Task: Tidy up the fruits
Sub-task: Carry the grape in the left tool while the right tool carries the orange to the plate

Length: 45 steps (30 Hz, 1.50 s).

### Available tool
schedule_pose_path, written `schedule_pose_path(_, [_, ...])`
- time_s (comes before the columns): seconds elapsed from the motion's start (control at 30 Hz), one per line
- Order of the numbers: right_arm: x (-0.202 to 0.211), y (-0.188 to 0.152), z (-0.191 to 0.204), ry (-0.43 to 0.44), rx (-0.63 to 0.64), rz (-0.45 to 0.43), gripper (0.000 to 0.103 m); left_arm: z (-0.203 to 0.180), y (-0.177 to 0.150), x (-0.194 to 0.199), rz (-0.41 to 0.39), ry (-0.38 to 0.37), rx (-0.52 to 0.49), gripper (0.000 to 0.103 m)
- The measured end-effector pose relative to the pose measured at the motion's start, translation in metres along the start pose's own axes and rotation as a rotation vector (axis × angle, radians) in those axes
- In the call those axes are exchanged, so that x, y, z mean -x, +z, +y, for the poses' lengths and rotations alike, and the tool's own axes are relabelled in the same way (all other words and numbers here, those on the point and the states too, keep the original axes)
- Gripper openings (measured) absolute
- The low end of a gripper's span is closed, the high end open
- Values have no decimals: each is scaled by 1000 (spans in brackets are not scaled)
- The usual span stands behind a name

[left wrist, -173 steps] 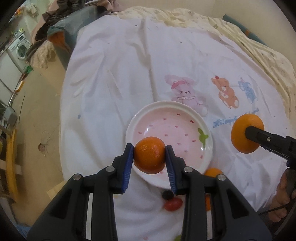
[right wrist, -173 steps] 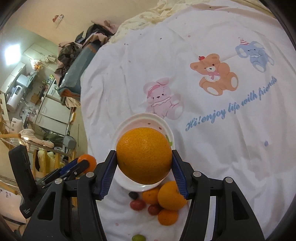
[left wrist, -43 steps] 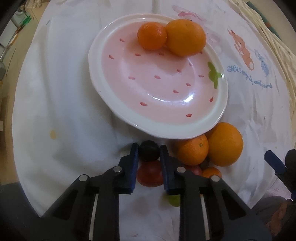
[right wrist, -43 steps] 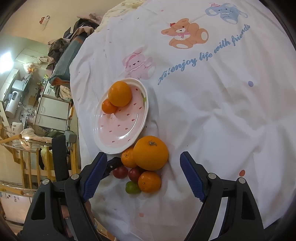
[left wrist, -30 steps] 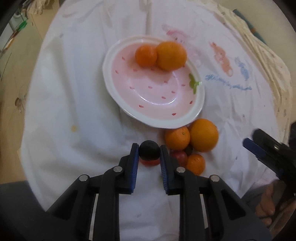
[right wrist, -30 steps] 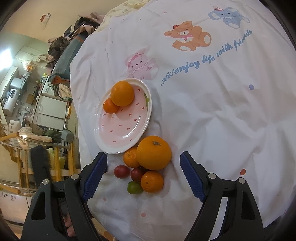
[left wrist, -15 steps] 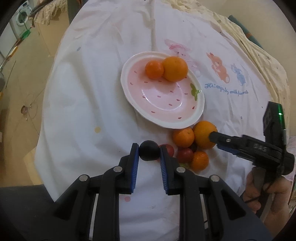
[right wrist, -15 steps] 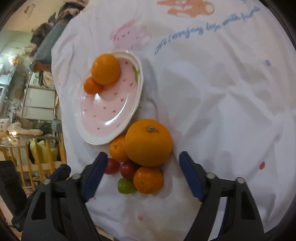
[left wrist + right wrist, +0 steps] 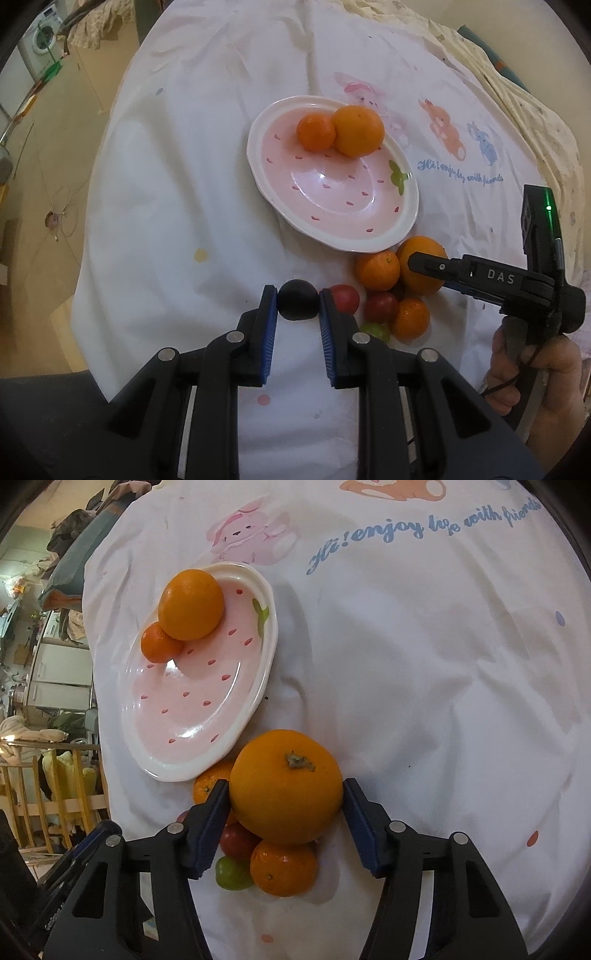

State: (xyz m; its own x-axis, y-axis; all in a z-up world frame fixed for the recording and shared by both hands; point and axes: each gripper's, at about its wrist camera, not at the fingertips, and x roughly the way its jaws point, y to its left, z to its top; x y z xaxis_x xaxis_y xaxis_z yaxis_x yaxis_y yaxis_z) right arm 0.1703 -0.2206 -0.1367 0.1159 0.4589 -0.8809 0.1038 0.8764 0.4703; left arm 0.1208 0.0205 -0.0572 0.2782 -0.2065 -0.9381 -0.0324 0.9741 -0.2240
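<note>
The left gripper point(image 9: 298, 303) is clamped on a small dark round fruit point(image 9: 297, 303), which is held clear above the white cloth point(image 9: 177, 206), short of the pink plate point(image 9: 410, 218). On the plate, a small orange point(image 9: 316, 131) and a larger orange point(image 9: 359, 130) lie touching at the far rim. The dark fruit should be carried over the bare near half of the plate and released low, so that it is not set rolling.

To the right, the remaining pile lies just beside the plate's near rim. The right gripper point(image 9: 286, 800) is set about the large orange point(image 9: 285, 785), and its jaws are closing; the left pad appears to touch the skin, while a narrow gap seems to remain at the right pad. The pads should be kept at the widest part of the fruit. Against it lie a second small orange point(image 9: 283, 867), red fruits point(image 9: 238, 840) and a green fruit point(image 9: 232, 874), which are likely to be disturbed on lifting; a straight upward lift is advised.

The surface is a soft, creased cloth printed with cartoon animals point(image 9: 246, 535) and blue lettering point(image 9: 424, 526). At the left of the room, a washing machine point(image 9: 41, 38), a wooden railing point(image 9: 40, 805) and piled clothing point(image 9: 74, 528) are seen.
</note>
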Motion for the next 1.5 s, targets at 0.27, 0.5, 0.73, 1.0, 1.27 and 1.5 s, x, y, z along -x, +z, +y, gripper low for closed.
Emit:
schedule_pose_path(0.27, [16,-4,-8,33,-33,-37,61,-5,1,-2,-12,26,-16,19])
schedule_pose_path(0.5, [46,-7,-19,90,-67,-111,61,-1,3,1,-38,64,16,19])
schedule_pose_path(0.73, [79,-7,-10,152,-40,-213,61,0,1,13,-80,115,3,19])
schedule_pose_path(1.0, [121,-9,20,271,53,-339,61,-13,5,37,-141,131,-54,19])
schedule_pose_path(1.27, [134,15,52,255,161,-352,61,-17,44,55,-147,104,-69,19])
schedule_pose_path(1.5, [113,52,61,181,224,-303,61,-4,100,46,-131,109,-40,19])
